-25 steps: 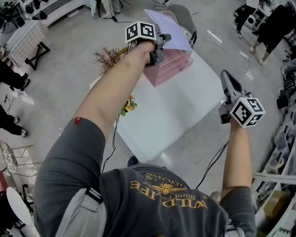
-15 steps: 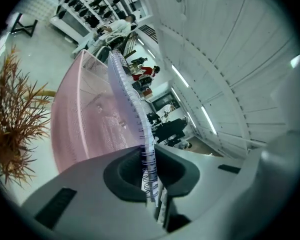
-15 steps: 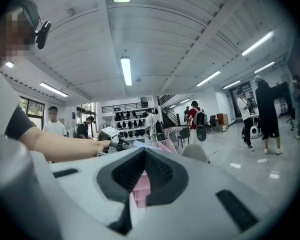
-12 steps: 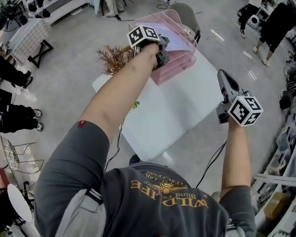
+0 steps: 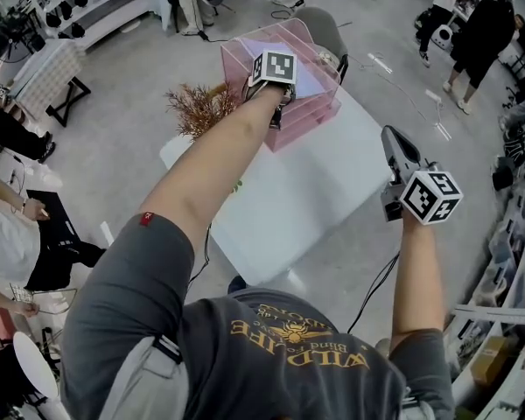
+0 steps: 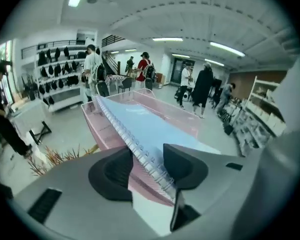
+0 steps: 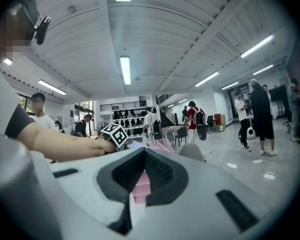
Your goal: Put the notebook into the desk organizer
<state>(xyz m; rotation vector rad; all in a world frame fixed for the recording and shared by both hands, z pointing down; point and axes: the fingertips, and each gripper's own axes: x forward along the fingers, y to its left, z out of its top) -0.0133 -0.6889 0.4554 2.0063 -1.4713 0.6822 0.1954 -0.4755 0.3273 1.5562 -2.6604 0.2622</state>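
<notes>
The light-blue spiral notebook (image 5: pixel 311 75) lies in the top tray of the pink desk organizer (image 5: pixel 302 121) at the far end of the white table (image 5: pixel 315 199). My left gripper (image 5: pixel 284 94) is at the organizer's near edge. In the left gripper view the notebook (image 6: pixel 155 129) stretches away inside the pink tray (image 6: pixel 102 134), and its wire spine runs between the jaws of the left gripper (image 6: pixel 149 169), which are opening with gaps at both pads. My right gripper (image 5: pixel 390 136) hangs off the table's right edge, shut and empty (image 7: pixel 140 176).
A dried brown plant (image 5: pixel 195 105) stands left of the organizer, by the table's far-left corner. A grey chair (image 5: pixel 325 26) sits behind the organizer. Several people stand around the room, and shelving lines the far left wall.
The left gripper carried the notebook from above the organizer down into the top tray, and the notebook now lies flat there. The right gripper has barely moved.
</notes>
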